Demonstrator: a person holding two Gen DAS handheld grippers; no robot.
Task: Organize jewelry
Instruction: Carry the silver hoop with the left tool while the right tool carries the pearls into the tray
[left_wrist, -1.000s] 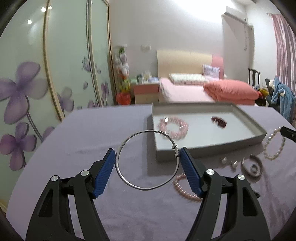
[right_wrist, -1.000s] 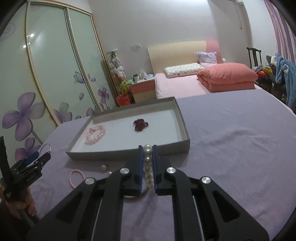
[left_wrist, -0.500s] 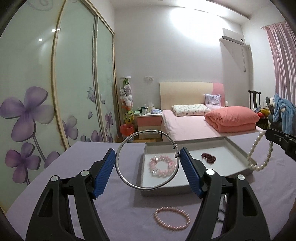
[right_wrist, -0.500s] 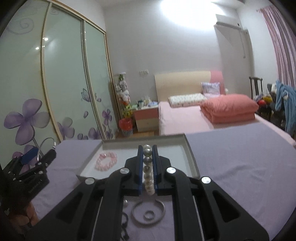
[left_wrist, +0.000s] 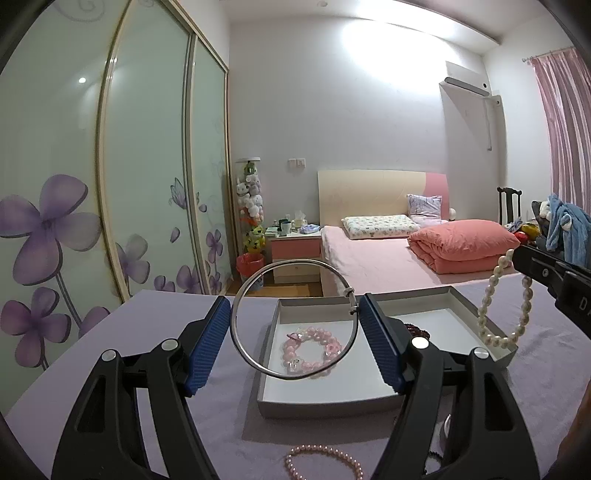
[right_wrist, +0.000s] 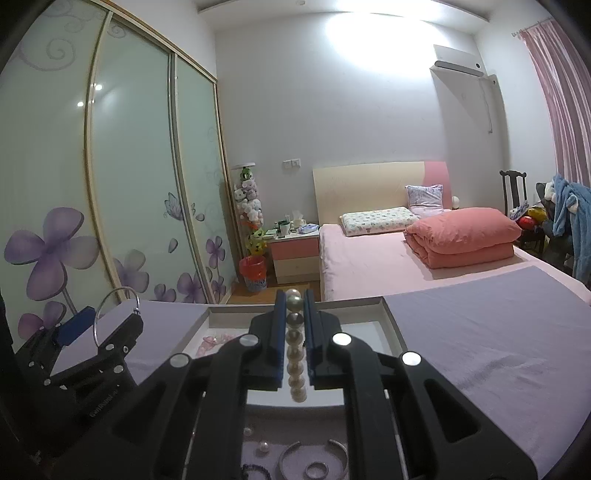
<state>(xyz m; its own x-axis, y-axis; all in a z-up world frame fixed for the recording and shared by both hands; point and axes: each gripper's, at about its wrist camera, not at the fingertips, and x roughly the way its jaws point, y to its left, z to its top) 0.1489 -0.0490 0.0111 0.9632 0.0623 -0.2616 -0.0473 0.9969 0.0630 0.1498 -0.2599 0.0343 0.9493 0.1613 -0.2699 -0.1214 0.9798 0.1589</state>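
Two tongs, left tongs (left_wrist: 293, 338) pinching one silver bangle (left_wrist: 295, 319), right tongs (right_wrist: 294, 338) pinching one pearl strand (right_wrist: 295, 354)

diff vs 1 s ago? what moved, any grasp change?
Both grippers rose off the purple cloth toward the tray. The left gripper lifted the silver bangle; the right gripper lifted the pearl necklace, now dangling over the tray's right edge. Both grips unchanged; pink bracelet untouched in tray.

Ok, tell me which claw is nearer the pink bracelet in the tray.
Left. The left claw, gripping the silver bangle, hangs right in front of the pink bracelet; the right claw holds pearls over the tray's far side.
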